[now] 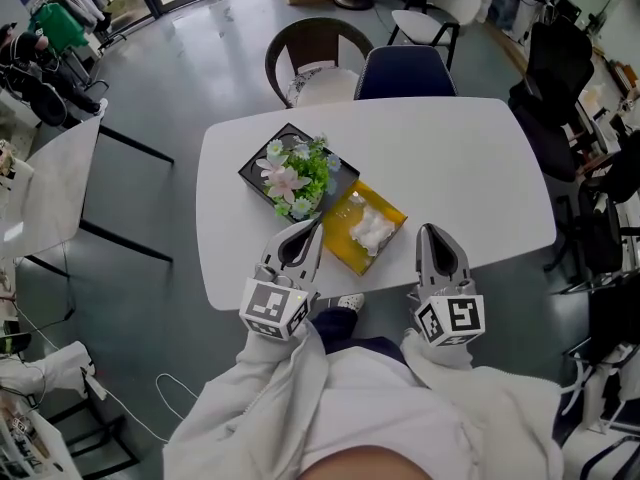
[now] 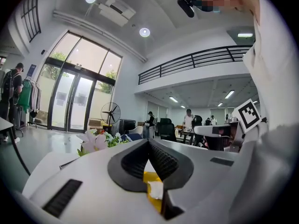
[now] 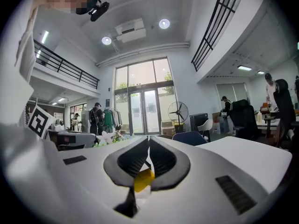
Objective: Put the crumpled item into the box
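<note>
Head view: the crumpled white item [image 1: 373, 230] lies inside the yellow box [image 1: 344, 252] on the white tabletop [image 1: 470, 158]. A flower tray [image 1: 295, 173] sits just beside the box. The left gripper [image 1: 311, 227] is at the box's near-left edge, and the right gripper [image 1: 432, 232] is to the box's right.

Left gripper view: the 2 fingers are pressed together on nothing, above the box [image 2: 152, 183].

Right gripper view: the 2 fingers likewise meet, empty.

Likely open office: desk chairs [image 1: 560, 63]

Grey floor [image 1: 200, 68], white surface [image 1: 470, 168] dead centre, a wicker chair [image 1: 318, 43] and a blue chair [image 1: 405, 71] at twelve o'clock, clothes rack [image 1: 62, 23] at ten, tall glass doors [image 2: 77, 97] under ceiling spotlights [image 2: 144, 31].
</note>
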`<state>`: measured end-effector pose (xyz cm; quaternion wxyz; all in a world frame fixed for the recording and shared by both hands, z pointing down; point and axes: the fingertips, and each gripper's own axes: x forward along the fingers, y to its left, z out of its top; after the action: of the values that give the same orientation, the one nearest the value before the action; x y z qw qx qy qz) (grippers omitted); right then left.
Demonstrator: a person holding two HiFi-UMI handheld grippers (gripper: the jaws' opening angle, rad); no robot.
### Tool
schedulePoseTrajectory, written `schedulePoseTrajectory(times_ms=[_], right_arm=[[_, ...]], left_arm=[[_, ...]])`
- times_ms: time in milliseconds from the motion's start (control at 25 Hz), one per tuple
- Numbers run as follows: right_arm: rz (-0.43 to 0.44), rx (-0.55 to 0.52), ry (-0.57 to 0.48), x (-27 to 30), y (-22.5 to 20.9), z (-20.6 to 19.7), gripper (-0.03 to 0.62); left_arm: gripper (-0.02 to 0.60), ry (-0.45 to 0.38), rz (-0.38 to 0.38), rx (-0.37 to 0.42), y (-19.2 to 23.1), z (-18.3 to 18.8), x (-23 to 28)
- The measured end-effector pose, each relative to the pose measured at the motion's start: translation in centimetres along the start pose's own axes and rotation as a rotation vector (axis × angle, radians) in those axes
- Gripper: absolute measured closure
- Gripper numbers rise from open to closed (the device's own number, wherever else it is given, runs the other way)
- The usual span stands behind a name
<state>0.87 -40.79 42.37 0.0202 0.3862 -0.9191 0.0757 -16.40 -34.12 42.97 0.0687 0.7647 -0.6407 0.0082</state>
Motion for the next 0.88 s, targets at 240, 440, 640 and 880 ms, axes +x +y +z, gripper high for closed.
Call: schedulePoseTrajectory(times_ms=[240, 440, 640, 880], right_arm=[[-0.021, 0.006, 0.013, -0.3, -0.5, -0.3, 0.559], [-0.016, 0.012, 0.020, -0.5, -0.5, -0.7, 0.559], [-0.026, 0.021, 0.024, -0.9, -0.9, -0.7, 0.559], [-0.037, 0.027, 0.030, -1.4, -1.3, -0.8, 0.559]], left_arm=[[0.566, 0.004, -0.007, 0.009, -0.8, -0.1, 0.2], [0.566, 0.005, -0.013, 0.009, -1.1, -0.2, 0.4], [0.566, 0.007, -0.018, 0.004, -1.5, -0.3, 0.7], [0.566, 0.011, -0.019, -0.005, -1.9, -0.3, 0.8]])
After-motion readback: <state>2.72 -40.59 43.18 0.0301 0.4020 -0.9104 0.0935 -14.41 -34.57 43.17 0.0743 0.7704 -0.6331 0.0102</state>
